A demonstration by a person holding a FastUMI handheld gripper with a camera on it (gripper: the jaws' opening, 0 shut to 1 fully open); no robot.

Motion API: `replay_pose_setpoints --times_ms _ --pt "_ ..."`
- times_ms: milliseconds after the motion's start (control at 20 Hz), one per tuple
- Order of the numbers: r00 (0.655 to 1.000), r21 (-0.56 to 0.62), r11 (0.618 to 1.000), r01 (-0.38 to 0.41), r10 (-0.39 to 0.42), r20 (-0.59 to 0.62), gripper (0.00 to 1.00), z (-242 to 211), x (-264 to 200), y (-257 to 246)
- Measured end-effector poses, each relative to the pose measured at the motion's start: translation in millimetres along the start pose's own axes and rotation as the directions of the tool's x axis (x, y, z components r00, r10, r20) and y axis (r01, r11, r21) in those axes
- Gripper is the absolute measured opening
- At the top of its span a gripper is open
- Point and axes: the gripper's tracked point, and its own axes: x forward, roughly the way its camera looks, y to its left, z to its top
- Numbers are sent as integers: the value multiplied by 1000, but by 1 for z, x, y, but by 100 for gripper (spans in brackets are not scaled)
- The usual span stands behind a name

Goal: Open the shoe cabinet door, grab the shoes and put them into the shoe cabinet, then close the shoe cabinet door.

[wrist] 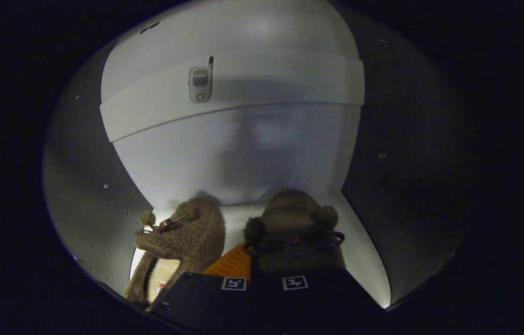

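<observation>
Two fuzzy brown slippers side by side on the cabinet floor (pixel 368 260), left slipper (pixel 182 242) apart, tongs (pixel 264 283) nearly closed at right slipper (pixel 294 232), grip unclear, back panel (pixel 243 153) beyond

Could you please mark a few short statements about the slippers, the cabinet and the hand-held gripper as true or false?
1. Two fuzzy brown slippers, one on the left and one on the right, sit inside the white shoe cabinet. True.
2. The slippers lie on a carpet outside. False: they rest on the cabinet's white floor.
3. The hand-held gripper is at the right slipper. True; its grip is hidden.
4. The left slipper has a pompom. True.
5. The slippers are stacked. False: side by side.
</observation>
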Motion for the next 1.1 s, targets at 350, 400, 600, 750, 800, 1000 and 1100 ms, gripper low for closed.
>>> replay_pose_setpoints --times_ms 350,400,600,750,800,1000,1100 --pt "998 -1 1000 5 -5 -56 35 -10 -20 8" --pt "998 -13 1000 7 -7 -59 43 -10 -25 9" --pt "999 -59 998 2 -5 -46 91 -11 -50 9" --pt "1000 -83 997 -3 2 -15 99 -4 -76 10" --pt "1000 -85 996 -13 14 4 99 -3 -90 12" --pt "993 -73 995 -73 79 87 99 -1 -142 30" --pt "983 -74 993 -95 105 151 99 1 -169 39"
